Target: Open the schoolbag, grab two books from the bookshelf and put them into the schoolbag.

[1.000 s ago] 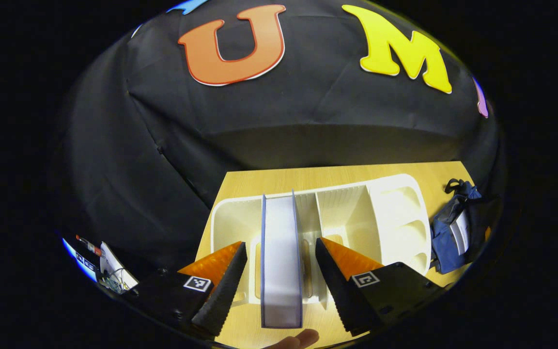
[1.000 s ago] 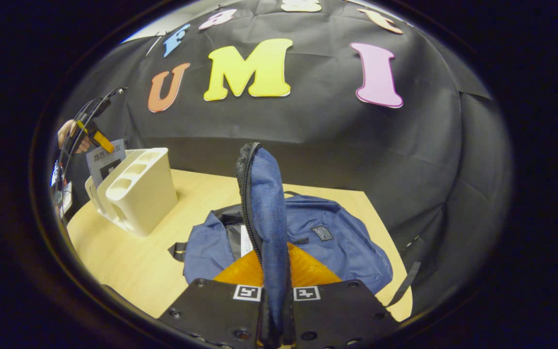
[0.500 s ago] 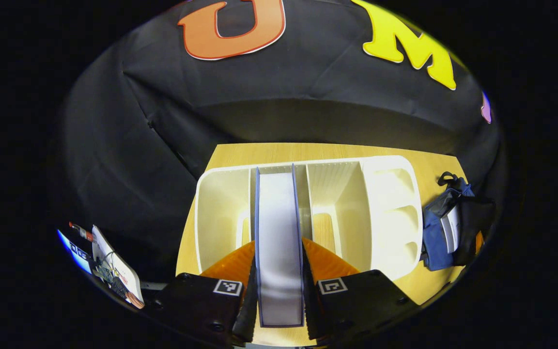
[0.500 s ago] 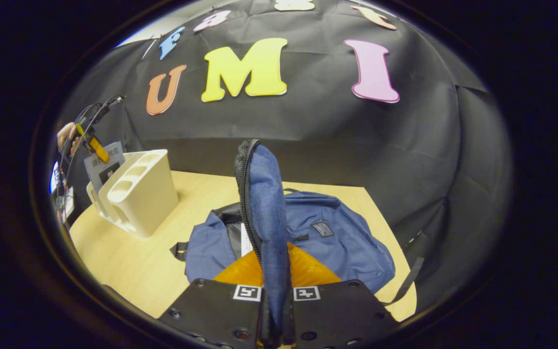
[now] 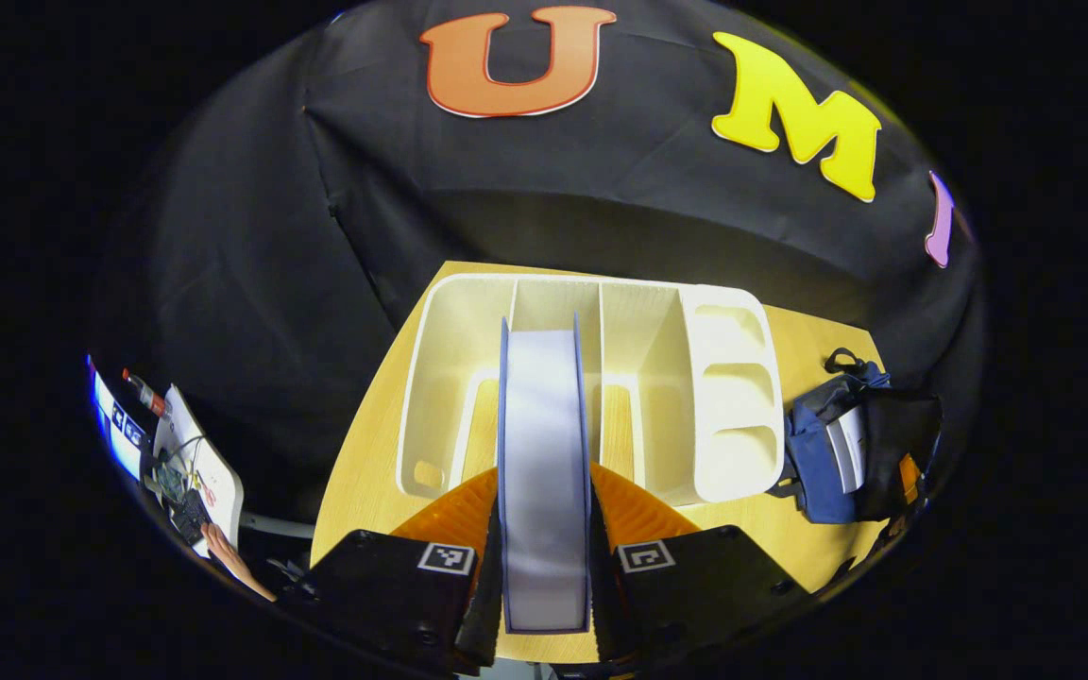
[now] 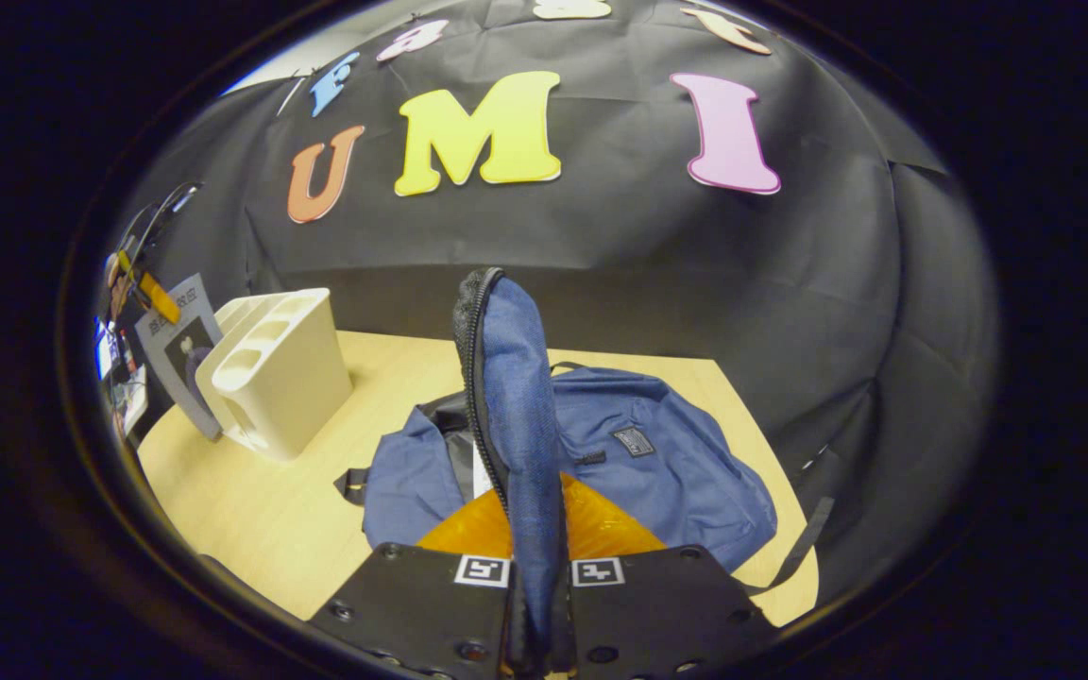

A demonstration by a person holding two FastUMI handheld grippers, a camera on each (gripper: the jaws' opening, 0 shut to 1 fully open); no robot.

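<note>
In the left gripper view my left gripper (image 5: 544, 576) is shut on a thick book (image 5: 544, 472) with blue covers and white page edges, held above the cream bookshelf (image 5: 738, 472) and out of its slot. The blue schoolbag (image 5: 823, 453) lies to the shelf's right, with a white book inside it. In the right gripper view my right gripper (image 6: 539, 604) is shut on the schoolbag's raised flap (image 6: 516, 406), holding the zip edge up. The schoolbag (image 6: 667, 472) lies open on the wooden table (image 6: 251, 510). The bookshelf (image 6: 280, 378) stands at the left, with the book (image 6: 176, 354) and left gripper (image 6: 143, 288) beside it.
The black booth wall rises right behind the table. At the far left of the left gripper view, off the table's edge, are a board with wires (image 5: 190, 472) and a person's hand (image 5: 232, 562). The table's near edge runs under both grippers.
My left gripper closed on the book, then lifted it back out of the shelf slot toward the near side. My right gripper kept holding the flap up, nearly still.
</note>
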